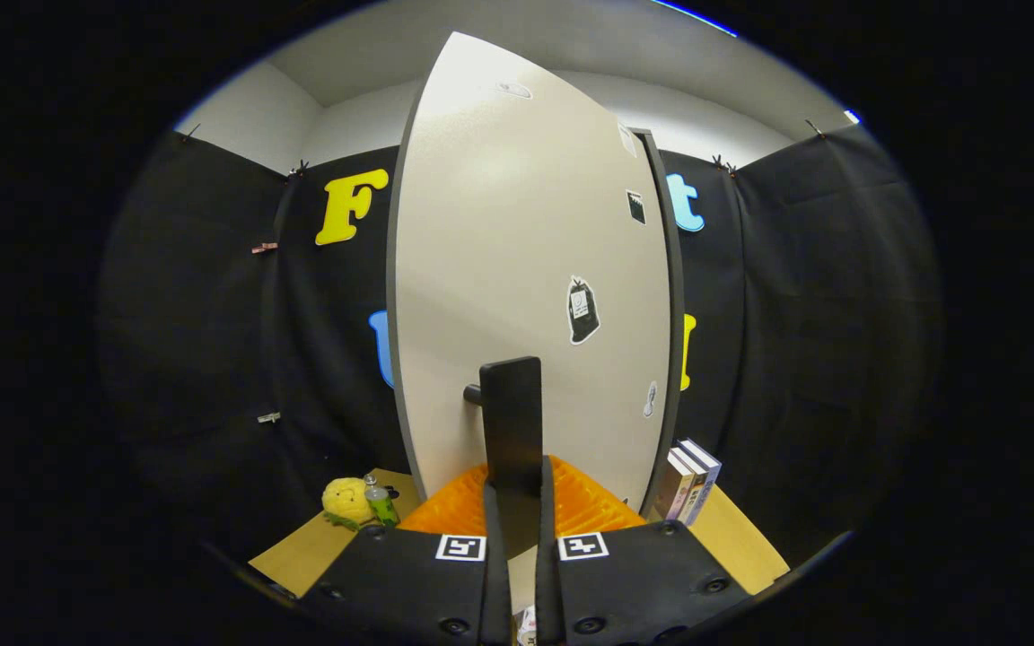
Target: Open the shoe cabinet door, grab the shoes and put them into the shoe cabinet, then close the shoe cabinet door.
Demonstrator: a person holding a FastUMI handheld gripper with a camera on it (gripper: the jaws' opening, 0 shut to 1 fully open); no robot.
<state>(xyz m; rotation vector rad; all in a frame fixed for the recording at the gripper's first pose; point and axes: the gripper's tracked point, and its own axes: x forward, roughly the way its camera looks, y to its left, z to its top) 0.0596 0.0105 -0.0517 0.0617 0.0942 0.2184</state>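
Flanking the shoe cabinet door (517, 269): plush toy (346, 501), bottle (380, 501), books (692, 489); gripper (517, 502) fingers narrow, pinching the door's dark handle (511, 422).

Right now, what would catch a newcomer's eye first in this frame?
The tall pale cabinet door, dotted with stickers, stands just ahead of the gripper. Its dark handle sits between the fingers, which look clamped on it. A yellow plush toy and small bottle sit left of the door, with books at its right.
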